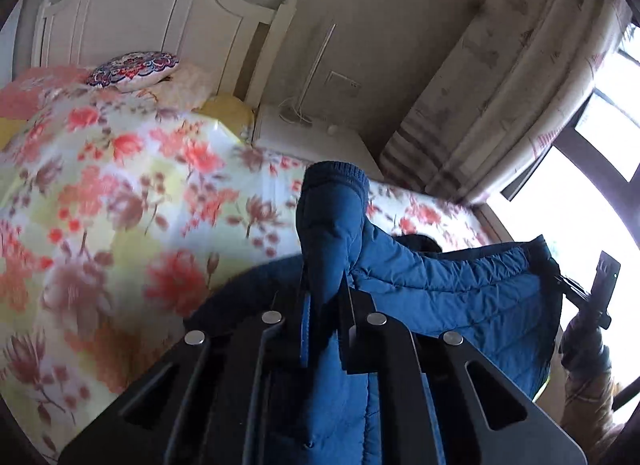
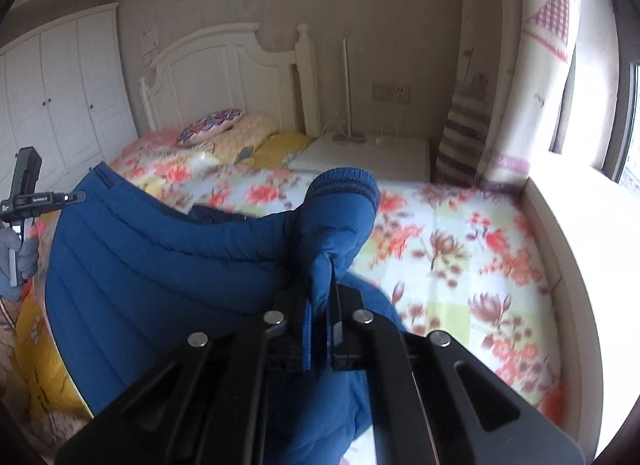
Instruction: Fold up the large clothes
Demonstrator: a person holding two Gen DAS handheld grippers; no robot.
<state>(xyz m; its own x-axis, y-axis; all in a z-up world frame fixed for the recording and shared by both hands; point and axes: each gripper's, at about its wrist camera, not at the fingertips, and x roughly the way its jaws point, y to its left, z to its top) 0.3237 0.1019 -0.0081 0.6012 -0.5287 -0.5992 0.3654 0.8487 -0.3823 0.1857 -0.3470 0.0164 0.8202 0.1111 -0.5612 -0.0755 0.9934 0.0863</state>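
Looking along my left gripper (image 1: 324,301), I see its jaws clamped on a sleeve of the blue padded jacket (image 1: 460,285), just below the ribbed cuff (image 1: 336,177), with the body of the jacket hanging off to the right above the flowered bedspread (image 1: 120,193) and my other hand's tool at the far edge. Along my right gripper (image 2: 320,305), the jaws are likewise pinched shut on the other sleeve under its cuff (image 2: 344,185), and the jacket sags in a loose curve toward the left. Judging from this, the fold has barely begun: both sleeves are caught and raised, but the jacket is neither spread flat nor creased anywhere, so laying it out and folding it all remain.
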